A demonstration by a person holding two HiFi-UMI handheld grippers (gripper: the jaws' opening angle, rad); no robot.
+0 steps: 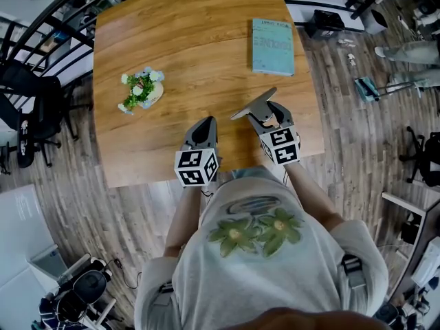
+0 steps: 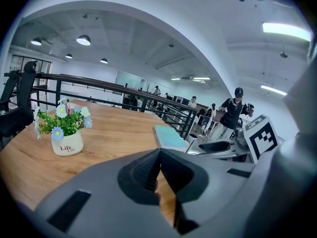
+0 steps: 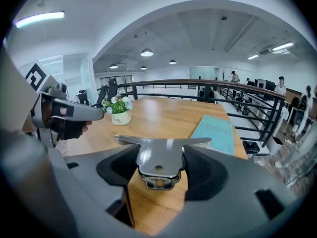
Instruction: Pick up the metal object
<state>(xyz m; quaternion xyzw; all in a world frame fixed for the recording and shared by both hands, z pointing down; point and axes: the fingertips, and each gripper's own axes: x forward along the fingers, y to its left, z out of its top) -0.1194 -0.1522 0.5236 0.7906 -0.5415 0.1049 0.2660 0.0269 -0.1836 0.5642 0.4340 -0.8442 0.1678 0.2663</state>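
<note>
A flat shiny metal object (image 3: 159,157) with wide wings and a small hole sits clamped between the pads of my right gripper (image 3: 159,168), lifted off the wooden table (image 3: 163,115). From the head view the same metal object (image 1: 253,104) sticks out forward-left of the right gripper (image 1: 267,117) above the table's near edge. My left gripper (image 1: 201,137) hovers beside it near the front edge, its jaws together with nothing between them. In the left gripper view the left gripper (image 2: 159,175) shows its dark pads meeting.
A small white pot of flowers (image 1: 142,90) stands on the table's left half. A teal book (image 1: 272,45) lies at the far right. Black railings and office chairs (image 1: 27,115) surround the table (image 1: 185,40). People stand in the distance (image 2: 233,110).
</note>
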